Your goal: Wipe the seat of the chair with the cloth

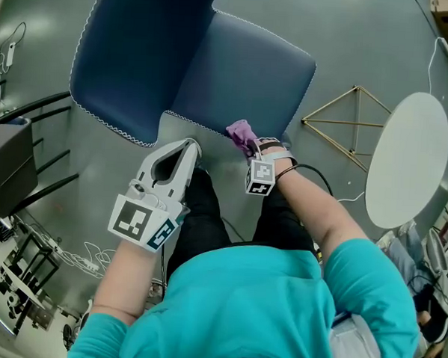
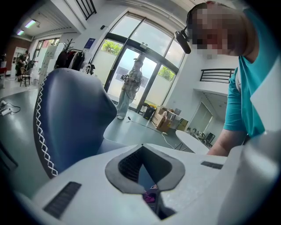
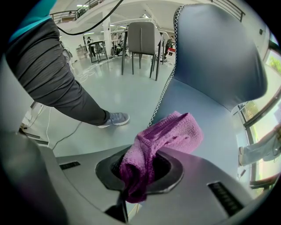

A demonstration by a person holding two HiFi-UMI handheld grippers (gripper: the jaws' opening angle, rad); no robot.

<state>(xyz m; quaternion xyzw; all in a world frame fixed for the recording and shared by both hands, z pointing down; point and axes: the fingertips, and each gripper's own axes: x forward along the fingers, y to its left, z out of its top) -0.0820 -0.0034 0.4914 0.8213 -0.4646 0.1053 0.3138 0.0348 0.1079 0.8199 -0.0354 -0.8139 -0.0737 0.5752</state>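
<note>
Purple cloth (image 3: pixel 162 140) is clamped in the right hand-held gripper (image 3: pixel 138 173), whose jaws are closed on a bunched fold while the rest spills forward over them. In the head view this cloth (image 1: pixel 241 132) meets the near edge of the blue seat (image 1: pixel 245 71), towards its right corner. The left hand-held gripper (image 2: pixel 153 191) has its jaws pressed together with nothing between them. It hangs just left of the right one, off the seat's near edge, over the grey floor (image 1: pixel 358 47). The backrest (image 1: pixel 141 50), edged in white stitching, rises at the seat's left. The person's dark trouser legs (image 1: pixel 207 211) stand right at the near edge, and a grey shoe (image 3: pixel 112 118) shows on the floor beside the chair. Right of the seat lies a thin wooden frame (image 1: pixel 347 117), and beyond it stands a round white desk (image 1: pixel 407 158). A grey chair (image 1: pixel 11 163) stands far left, with loose cables (image 1: pixel 77 260) on the floor near it.
</note>
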